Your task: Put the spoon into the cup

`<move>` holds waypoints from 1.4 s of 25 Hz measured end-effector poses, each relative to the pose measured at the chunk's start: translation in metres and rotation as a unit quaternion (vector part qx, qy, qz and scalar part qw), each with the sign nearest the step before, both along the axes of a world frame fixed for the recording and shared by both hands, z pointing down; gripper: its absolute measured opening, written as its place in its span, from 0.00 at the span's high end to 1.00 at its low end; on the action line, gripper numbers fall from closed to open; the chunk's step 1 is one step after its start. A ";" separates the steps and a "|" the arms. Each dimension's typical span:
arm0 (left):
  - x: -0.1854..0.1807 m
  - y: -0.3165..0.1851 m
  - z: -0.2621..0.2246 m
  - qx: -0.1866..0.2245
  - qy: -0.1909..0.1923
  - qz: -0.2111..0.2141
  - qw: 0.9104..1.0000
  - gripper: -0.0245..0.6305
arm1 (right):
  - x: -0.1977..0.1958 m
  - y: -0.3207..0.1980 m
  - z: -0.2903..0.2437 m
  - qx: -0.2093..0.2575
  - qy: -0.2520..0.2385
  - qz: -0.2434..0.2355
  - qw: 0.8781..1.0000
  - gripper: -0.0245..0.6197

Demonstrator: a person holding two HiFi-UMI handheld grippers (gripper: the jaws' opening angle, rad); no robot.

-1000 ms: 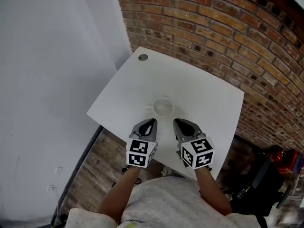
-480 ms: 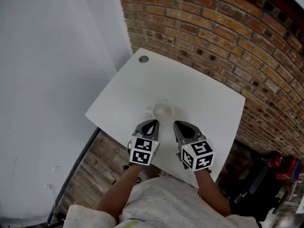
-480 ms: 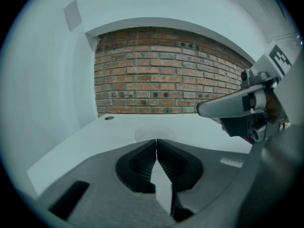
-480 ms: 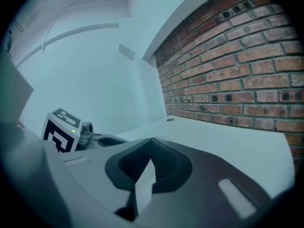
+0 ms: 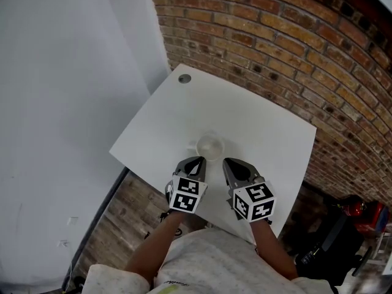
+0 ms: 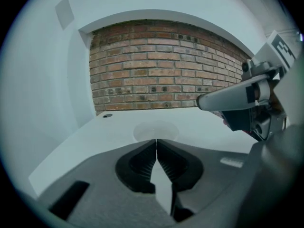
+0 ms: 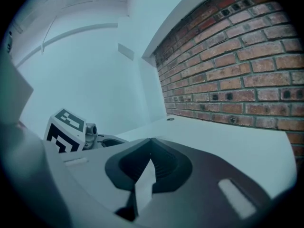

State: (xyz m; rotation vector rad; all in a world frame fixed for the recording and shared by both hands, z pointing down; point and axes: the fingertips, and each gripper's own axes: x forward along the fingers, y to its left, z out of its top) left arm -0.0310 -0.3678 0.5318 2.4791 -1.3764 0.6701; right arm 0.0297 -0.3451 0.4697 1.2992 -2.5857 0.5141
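Observation:
A small whitish cup [image 5: 210,146] stands upright on the white table [image 5: 257,121], near its front edge. No spoon shows in any view. My left gripper [image 5: 195,161] hovers just short of the cup on its near left, jaws pressed together with nothing between them. In the left gripper view the cup [image 6: 156,130] sits right beyond the shut left gripper [image 6: 156,141]. My right gripper [image 5: 227,162] hangs at the cup's near right, also shut and holding nothing. In its own view the right gripper [image 7: 151,140] points past the cup toward the wall.
A round grey grommet [image 5: 184,78] sits in the table's far left corner. A brick wall [image 5: 294,35] runs behind the table, a white wall [image 5: 67,103] to the left. Wooden floor [image 5: 122,219] shows below the near edge. Dark and red items [image 5: 355,207] lie at the right.
The head view has shifted slightly. Both grippers stay shut and side by side, now a touch closer to the cup.

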 end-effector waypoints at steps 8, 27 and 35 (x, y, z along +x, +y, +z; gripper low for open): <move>0.002 0.000 0.002 0.006 0.002 0.012 1.000 0.95 | -0.002 0.002 0.002 -0.001 0.002 0.000 1.000 0.94; -0.010 0.017 -0.019 0.018 0.023 0.014 0.999 0.89 | -0.013 0.017 -0.002 0.002 0.007 0.003 1.000 0.94; -0.026 0.036 -0.042 0.030 0.060 0.001 0.998 0.90 | -0.022 0.031 -0.014 0.015 0.004 0.008 1.000 0.94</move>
